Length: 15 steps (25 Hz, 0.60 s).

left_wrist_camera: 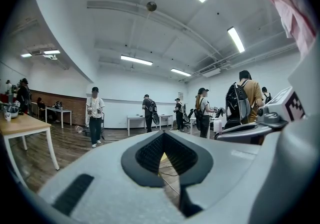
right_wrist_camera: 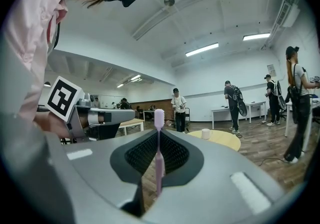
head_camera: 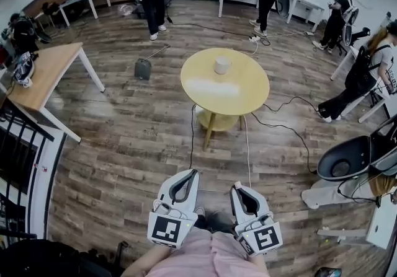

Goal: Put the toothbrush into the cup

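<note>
Plank floor (head_camera: 124,139): wood-look, runs under everything, with cables (head_camera: 291,127) trailing across it. Round yellow table (head_camera: 239,96): stands ahead of you in the middle of the room, well apart from both grippers. Your left gripper (head_camera: 188,175): held low and close to your body, jaws pressed together at the tips with nothing between them; only floor and a sliver of the table show through the gap behind the tips. Your right gripper (head_camera: 239,189): just beside the left and equally low, jaws pinched on the toothbrush. White cup (head_camera: 221,64): upright on the far half of the table, alone there. Pink toothbrush (right_wrist_camera: 158,163): clamped by its handle between the right gripper's pads, standing upright, its head poking above the jaw tips; well apart from the cup and not in it.
</note>
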### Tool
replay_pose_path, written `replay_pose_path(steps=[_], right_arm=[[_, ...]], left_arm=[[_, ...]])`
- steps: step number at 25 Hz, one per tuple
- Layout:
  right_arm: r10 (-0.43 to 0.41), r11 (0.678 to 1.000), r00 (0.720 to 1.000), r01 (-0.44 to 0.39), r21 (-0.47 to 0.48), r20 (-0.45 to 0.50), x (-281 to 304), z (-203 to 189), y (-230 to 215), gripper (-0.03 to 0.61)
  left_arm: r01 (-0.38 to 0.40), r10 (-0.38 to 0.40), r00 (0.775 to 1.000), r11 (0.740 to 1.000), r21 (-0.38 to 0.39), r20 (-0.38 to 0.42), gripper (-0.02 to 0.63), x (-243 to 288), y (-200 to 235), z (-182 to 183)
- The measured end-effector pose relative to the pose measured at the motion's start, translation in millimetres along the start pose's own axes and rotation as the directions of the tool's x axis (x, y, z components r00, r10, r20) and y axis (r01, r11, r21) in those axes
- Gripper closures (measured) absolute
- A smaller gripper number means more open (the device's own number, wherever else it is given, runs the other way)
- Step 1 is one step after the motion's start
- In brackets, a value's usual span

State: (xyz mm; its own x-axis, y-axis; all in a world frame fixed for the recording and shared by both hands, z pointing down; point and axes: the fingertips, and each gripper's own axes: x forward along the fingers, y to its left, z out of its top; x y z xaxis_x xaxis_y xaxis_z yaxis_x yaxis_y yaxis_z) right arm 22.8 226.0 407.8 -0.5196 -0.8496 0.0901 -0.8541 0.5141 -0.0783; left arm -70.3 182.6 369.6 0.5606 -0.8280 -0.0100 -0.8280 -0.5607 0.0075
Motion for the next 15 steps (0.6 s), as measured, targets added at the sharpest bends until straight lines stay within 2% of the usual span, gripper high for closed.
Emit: replay_pose_path(steps=[9,15], right_arm=[[0.03,0.999,0.999,-0.03,0.011,-0.01,13.5,-1.6,-10.9,0.555],[0.05,0.999,0.998,-0.05,0.02,-0.023,23.5,-2.0,-35.8,0.555]], left_arm=[[-0.027,0.027,1.0,1.0,-0.004,-0.007,0.617,13.0,7.2,-4.2],[-0.042,0.041,0.999,0.999,-0.007,-0.011,0.617,37.7,5.1,-6.3]])
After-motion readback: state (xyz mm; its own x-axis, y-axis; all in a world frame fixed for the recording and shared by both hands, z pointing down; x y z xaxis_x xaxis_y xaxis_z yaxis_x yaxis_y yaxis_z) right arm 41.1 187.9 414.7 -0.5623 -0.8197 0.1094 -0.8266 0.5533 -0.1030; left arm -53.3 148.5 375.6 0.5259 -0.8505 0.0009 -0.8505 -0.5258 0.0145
